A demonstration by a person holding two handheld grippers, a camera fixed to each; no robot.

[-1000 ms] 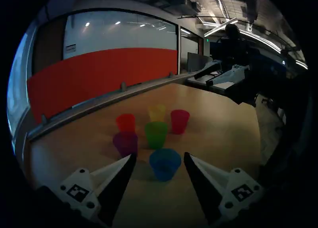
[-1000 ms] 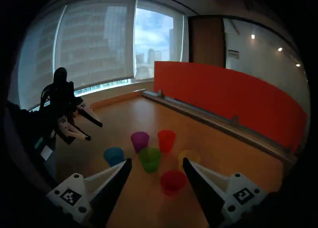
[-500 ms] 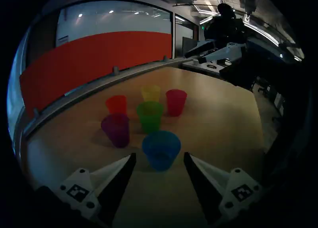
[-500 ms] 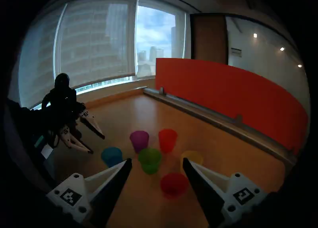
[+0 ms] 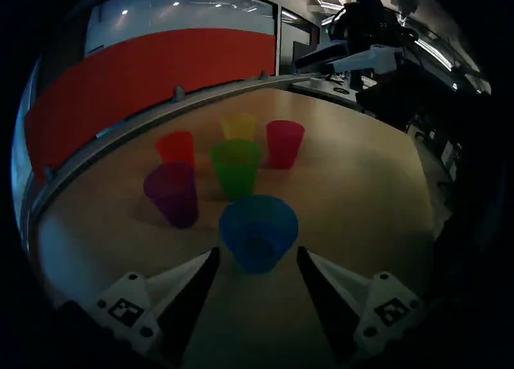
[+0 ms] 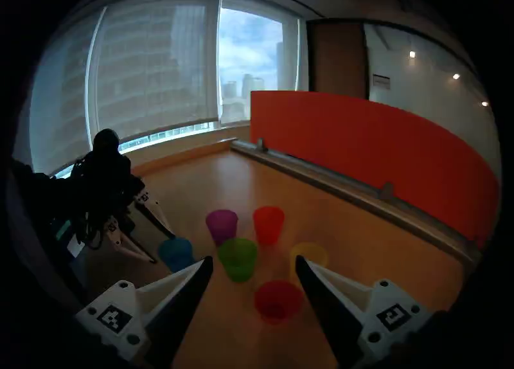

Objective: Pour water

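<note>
- The left gripper (image 5: 257, 252) is spread wide and grasps nothing.
- A translucent blue plastic cup (image 5: 258, 233) stands upright on the wooden table (image 5: 366, 176), just ahead of its fingertips.
- Behind it cluster a green plastic cup (image 5: 236, 168), a purple plastic cup (image 5: 172, 192), an orange plastic cup (image 5: 175, 148) and a yellow plastic cup (image 5: 238, 125).
- The right gripper (image 6: 252, 261) is likewise spread and empty, with a red plastic cup (image 6: 277, 300) just ahead.

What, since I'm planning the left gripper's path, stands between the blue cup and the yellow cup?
The green cup stands upright between the blue cup and the yellow cup, roughly in line with them, as the left gripper view shows.
</note>
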